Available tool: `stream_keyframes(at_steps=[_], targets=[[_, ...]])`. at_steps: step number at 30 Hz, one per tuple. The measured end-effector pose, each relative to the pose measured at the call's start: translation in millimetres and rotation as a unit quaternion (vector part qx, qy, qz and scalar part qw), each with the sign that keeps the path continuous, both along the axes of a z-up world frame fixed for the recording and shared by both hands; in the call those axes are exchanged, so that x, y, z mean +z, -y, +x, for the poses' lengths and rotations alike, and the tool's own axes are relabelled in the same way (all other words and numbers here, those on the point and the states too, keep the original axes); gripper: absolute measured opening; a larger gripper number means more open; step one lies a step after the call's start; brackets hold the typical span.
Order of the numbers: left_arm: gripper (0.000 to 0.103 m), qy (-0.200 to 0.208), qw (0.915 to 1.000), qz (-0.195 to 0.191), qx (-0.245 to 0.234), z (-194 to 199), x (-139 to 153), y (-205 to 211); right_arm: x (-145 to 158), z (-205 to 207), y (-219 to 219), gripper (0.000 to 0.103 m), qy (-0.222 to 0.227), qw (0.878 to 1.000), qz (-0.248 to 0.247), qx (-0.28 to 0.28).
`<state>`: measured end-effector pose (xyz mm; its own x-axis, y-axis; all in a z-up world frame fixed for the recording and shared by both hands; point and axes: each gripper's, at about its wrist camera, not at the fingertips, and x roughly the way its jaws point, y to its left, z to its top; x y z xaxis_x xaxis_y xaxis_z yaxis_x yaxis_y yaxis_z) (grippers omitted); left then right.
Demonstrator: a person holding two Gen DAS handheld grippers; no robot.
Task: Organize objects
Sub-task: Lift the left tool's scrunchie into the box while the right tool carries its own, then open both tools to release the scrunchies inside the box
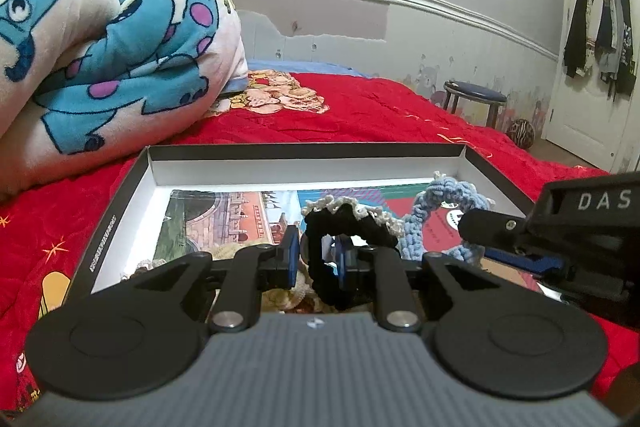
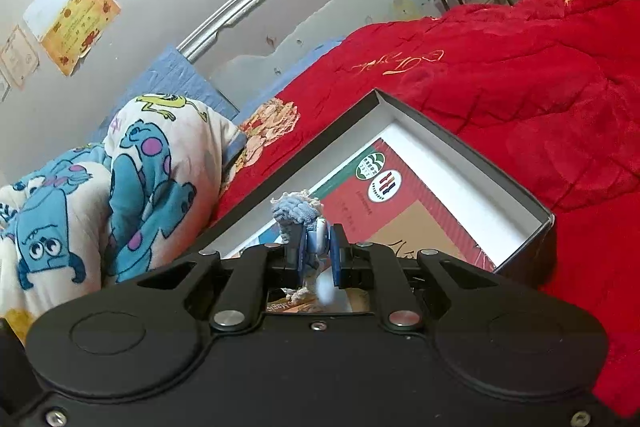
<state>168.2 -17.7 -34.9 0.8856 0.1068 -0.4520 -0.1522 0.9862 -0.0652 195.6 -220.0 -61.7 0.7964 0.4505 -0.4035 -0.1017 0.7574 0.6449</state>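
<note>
With our left gripper (image 1: pixel 317 255) closed on the black scrunchie (image 1: pixel 344 227) and our right gripper (image 2: pixel 316 254) pinching the blue scrunchie (image 2: pixel 295 213) over the box (image 1: pixel 120 195), we judge sorting underway; next, placement.

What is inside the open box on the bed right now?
Inside the box: printed picture books lining the bottom, a black scrunchie held by the left gripper, and a blue scrunchie held by the right gripper. The grippers hide the near part of the bottom.
</note>
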Motion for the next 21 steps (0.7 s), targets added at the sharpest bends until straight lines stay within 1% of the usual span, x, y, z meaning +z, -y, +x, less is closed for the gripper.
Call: stream_keyframes(at_steps=[3,5,7,8,9,10,11,12,16,21], targets=[[0.024,-0.002,1.0,0.001,0.007,1.1,-0.3,0.5,-0.1,0.5,0.1,0.013,0.002,1.0,-0.002,0.005],[0.025,-0.007,0.9997,-0.009,0.02,2.4,0.4,-1.5,-1.8,0.5,-1.8,0.013,0.013,1.0,-0.012,0.013],[0.027,-0.013,0.9996,-0.018,0.018,1.6,1.9,-4.2,-0.1,0.4,-5.0,0.013,0.009,0.999,-0.027,0.017],[0.031,-0.011,0.9996,-0.02,0.017,-0.6,3.0,-5.0,1.1,0.5,-4.7,0.013,0.003,1.0,-0.024,0.019],[0.034,-0.011,0.9996,-0.021,0.015,-2.2,3.8,-5.4,1.3,0.8,-2.5,0.013,-0.004,1.0,-0.007,0.022],[0.04,-0.013,0.9996,-0.022,0.015,-3.1,4.4,-5.8,1.0,0.8,0.4,0.013,-0.009,1.0,0.011,0.024],[0.044,-0.016,0.9994,-0.025,0.015,-3.5,5.2,-6.2,0.5,1.0,2.8,0.013,-0.016,0.999,0.022,0.023],[0.045,-0.019,0.9993,-0.03,0.014,-3.8,6.2,-6.8,0.8,1.4,4.0,0.013,-0.022,0.999,0.025,0.022],[0.055,-0.027,0.9987,-0.043,0.002,-4.6,11.6,-8.1,1.1,0.6,6.1,0.013,-0.027,0.999,0.028,0.02],[0.062,-0.037,0.9986,-0.036,-0.006,-3.4,14.4,-8.0,1.4,2.0,4.2,0.013,-0.025,0.999,0.019,0.026]])
